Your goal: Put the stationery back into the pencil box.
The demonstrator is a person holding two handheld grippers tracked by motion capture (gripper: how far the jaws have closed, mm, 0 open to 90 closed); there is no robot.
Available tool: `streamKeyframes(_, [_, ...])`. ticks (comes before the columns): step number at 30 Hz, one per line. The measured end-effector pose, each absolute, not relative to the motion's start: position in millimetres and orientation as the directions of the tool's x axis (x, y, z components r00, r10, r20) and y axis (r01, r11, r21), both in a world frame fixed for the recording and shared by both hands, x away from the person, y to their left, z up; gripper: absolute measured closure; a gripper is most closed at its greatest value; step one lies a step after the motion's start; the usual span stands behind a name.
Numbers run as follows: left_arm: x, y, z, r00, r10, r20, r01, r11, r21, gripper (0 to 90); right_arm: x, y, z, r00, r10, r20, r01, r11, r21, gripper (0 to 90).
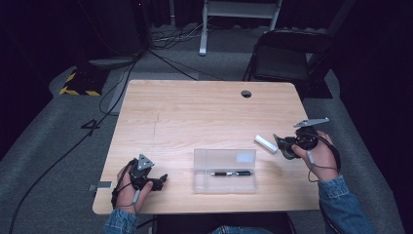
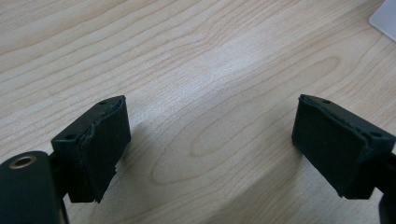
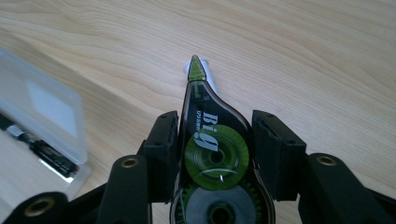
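The correction tape sits clamped in my right gripper, its long axis running straight out with the green tip forward, above the counter near the right edge. The clear case with a pen lies toward the front edge, between my hands. My left gripper rests released near the front-left corner.
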State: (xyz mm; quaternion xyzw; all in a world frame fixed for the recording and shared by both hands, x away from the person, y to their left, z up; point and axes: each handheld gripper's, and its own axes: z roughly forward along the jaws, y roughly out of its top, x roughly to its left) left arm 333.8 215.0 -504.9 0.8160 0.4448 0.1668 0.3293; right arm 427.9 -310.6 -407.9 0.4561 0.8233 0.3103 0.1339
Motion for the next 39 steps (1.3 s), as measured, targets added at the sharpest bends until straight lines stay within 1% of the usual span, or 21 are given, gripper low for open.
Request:
streamKeyframes(8, [334, 215, -505, 0.548, 0.836, -0.023, 0.617, -0.386, 0.686, 12.0, 416, -294, -394, -0.61, 0.789, 0.072, 0.622, 0.42, 0.661, 52.9])
streamKeyframes(13, [334, 215, -505, 0.548, 0.836, -0.022, 0.617, -0.386, 0.686, 12.0, 411, -288, -391, -0.631, 0.772, 0.075, 0.608, 0.432, 0.666, 52.9])
streamKeyframes(20, [334, 215, -505, 0.548, 0.836, -0.022, 0.617, -0.387, 0.686, 12.0, 399, -268, -384, -0.699, 0.711, 0.071, 0.555, 0.478, 0.681, 52.9])
streamKeyframes(39, [334, 215, -505, 0.548, 0.836, -0.023, 0.617, -0.386, 0.686, 12.0, 382, -228, -392, -0.819, 0.567, 0.095, 0.475, 0.574, 0.667, 52.9])
